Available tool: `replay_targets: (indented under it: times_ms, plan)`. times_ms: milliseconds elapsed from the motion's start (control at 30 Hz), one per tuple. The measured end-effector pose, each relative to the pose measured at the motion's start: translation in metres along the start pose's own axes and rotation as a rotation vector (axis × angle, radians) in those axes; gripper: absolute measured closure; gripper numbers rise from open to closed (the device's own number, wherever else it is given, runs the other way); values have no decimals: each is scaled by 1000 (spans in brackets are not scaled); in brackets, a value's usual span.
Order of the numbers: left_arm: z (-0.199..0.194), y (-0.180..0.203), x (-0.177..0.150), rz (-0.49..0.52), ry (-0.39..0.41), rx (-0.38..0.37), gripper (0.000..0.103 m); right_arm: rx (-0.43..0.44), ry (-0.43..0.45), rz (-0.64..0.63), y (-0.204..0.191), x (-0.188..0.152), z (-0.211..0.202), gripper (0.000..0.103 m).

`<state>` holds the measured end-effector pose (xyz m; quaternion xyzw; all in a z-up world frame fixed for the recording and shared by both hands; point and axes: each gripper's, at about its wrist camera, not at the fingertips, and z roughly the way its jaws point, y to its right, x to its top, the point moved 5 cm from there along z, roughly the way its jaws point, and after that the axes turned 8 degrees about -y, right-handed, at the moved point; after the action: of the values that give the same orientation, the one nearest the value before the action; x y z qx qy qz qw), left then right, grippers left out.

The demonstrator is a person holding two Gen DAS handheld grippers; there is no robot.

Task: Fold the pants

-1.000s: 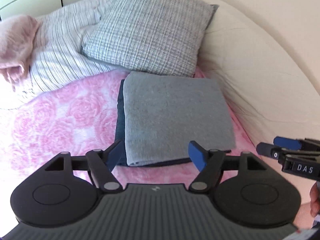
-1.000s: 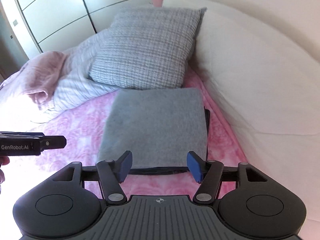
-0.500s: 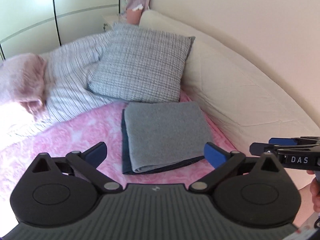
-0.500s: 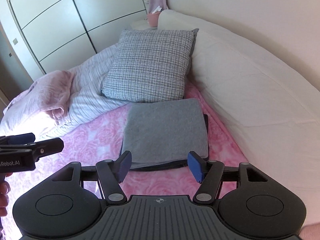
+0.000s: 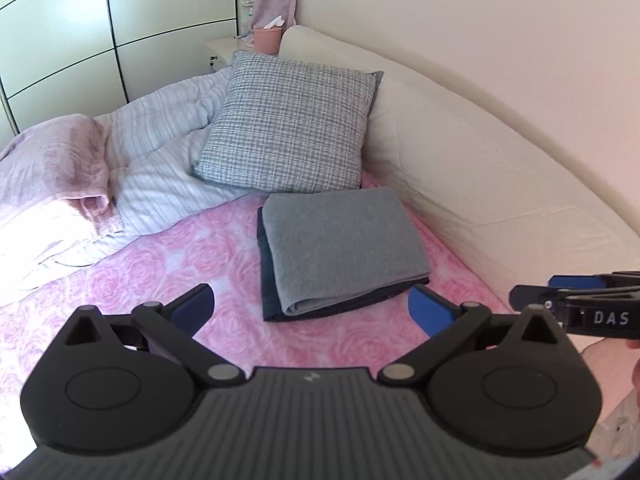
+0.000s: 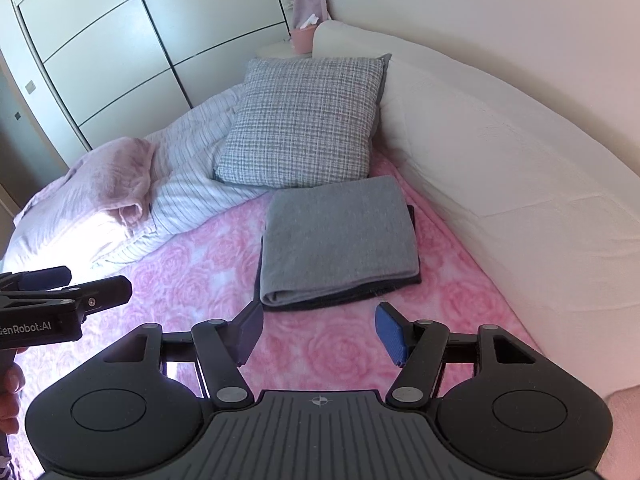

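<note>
Grey pants (image 5: 340, 244) (image 6: 338, 236) lie folded into a neat rectangle on top of a darker folded garment (image 5: 267, 276), on the pink rose-patterned bedspread (image 5: 180, 264) (image 6: 192, 272), just in front of the pillow. My left gripper (image 5: 311, 307) hovers open above the spread, short of the stack's near edge, holding nothing. My right gripper (image 6: 319, 326) is also open and empty, a little back from the same edge. Each gripper shows at the side of the other's view: the right gripper (image 5: 576, 300), the left gripper (image 6: 68, 292).
A grey checked pillow (image 5: 288, 124) leans behind the stack. A striped duvet (image 5: 160, 152) and a pink blanket (image 5: 52, 172) are bunched to the left. The cream padded headboard (image 5: 500, 184) runs along the right. Wardrobe doors (image 6: 120, 48) and a pink tissue box (image 5: 266, 38) stand at the back.
Both grippers have pulled back and risen away from the folded stack, which now looks smaller and farther. The left gripper's fingers spread wider between the earliest frame and half a second ago.
</note>
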<state>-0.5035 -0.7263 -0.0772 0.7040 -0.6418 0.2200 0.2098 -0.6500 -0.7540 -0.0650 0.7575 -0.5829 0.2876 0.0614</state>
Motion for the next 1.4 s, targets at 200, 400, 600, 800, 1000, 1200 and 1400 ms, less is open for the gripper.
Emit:
replay_targets:
  times_ms: [200, 400, 600, 800, 1000, 1200, 1400]
  plan:
    - [-8, 0, -18, -4, -25, -20, 1, 7, -13, -10, -7, -16, -6, 44]
    - [-10, 2, -31, -6, -49, -30, 1, 6, -28, -15, -9, -29, -11, 44]
    - [-8, 6, -39, -4, -69, -43, 1, 20, -37, -35, -17, -33, -13, 44]
    - [-8, 7, -42, -3, -76, -37, 1, 23, -48, -42, -18, -37, -11, 44]
    - [-6, 8, -42, -2, -83, -35, 1, 26, -55, -42, -17, -36, -9, 44]
    - [-3, 10, -40, -3, -91, -28, 1, 34, -68, -45, -16, -33, -4, 44]
    - [3, 11, -40, -8, -103, -21, 1, 38, -85, -48, -13, -30, 3, 44]
